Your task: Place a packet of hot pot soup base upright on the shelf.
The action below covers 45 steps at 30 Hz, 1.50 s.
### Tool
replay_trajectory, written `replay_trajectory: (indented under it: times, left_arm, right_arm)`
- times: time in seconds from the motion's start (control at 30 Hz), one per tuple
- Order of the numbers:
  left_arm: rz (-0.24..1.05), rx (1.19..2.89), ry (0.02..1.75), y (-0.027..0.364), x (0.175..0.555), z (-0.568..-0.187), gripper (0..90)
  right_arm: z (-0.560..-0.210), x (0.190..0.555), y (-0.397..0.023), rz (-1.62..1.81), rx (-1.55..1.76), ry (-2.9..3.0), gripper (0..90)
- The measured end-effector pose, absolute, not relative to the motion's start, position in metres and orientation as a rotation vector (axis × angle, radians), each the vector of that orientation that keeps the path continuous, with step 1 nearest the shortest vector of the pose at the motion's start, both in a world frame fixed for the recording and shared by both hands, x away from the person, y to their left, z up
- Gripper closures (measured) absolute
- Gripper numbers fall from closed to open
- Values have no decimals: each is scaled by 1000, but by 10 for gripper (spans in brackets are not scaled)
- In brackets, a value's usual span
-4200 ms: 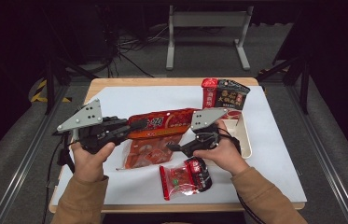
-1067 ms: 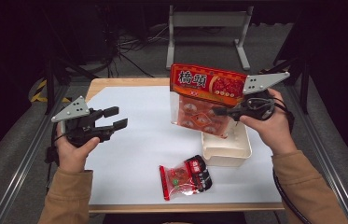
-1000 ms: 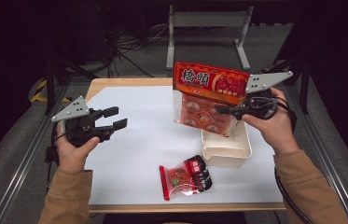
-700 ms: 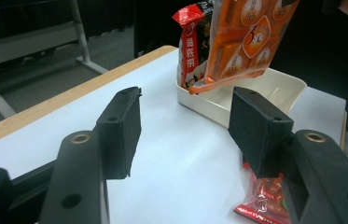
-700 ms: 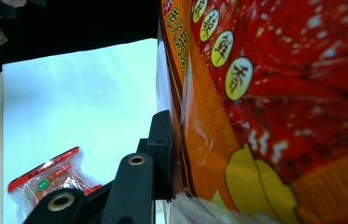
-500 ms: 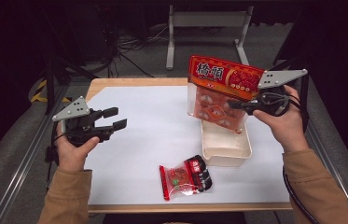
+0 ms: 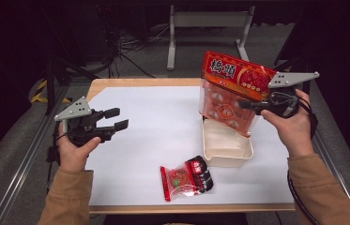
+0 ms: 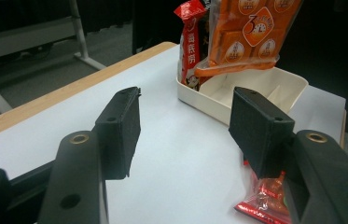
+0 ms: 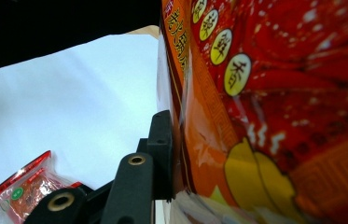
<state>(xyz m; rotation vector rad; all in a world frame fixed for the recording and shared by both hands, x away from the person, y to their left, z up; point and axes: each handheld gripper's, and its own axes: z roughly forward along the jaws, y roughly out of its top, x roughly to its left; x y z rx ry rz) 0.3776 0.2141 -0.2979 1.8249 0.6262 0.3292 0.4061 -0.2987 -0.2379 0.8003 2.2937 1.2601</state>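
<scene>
Right tongs point(image 7: 244, 105) are clamped on a large snack bag point(image 7: 231, 96), holding it upright in the air above the white tray point(image 7: 226, 152); in the right gripper view one black jaw presses flat against the bag's side. The bag has a red and orange printed top band with big characters and a clear lower half showing small orange packets inside. Its bottom edge hangs just over the tray's far end, at about two o'clock on the counter point(image 7: 158, 122). Left tongs point(image 7: 118, 119) hover at nine o'clock, jaws apart with nothing between them, pointing toward the tray.

A small red packet point(image 7: 187, 176) lies flat at six o'clock, just beside the tray's near left corner and close to the counter's front edge. In the left gripper view a narrow red pouch point(image 8: 191, 42) stands in the tray's far corner, beside the hanging bag. The tray sits near the right edge of the counter. The widest open stretch of white surface runs from the centre out to ten o'clock, between the two hands.
</scene>
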Motion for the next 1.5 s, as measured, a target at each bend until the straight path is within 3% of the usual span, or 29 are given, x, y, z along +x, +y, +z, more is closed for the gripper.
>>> replay_trajectory:
  times: [1.5]
  left_arm:
    - [310,1840,608,207,378,-300,425]
  right_arm:
    - [-293,406,-296,1189,976,2281,700]
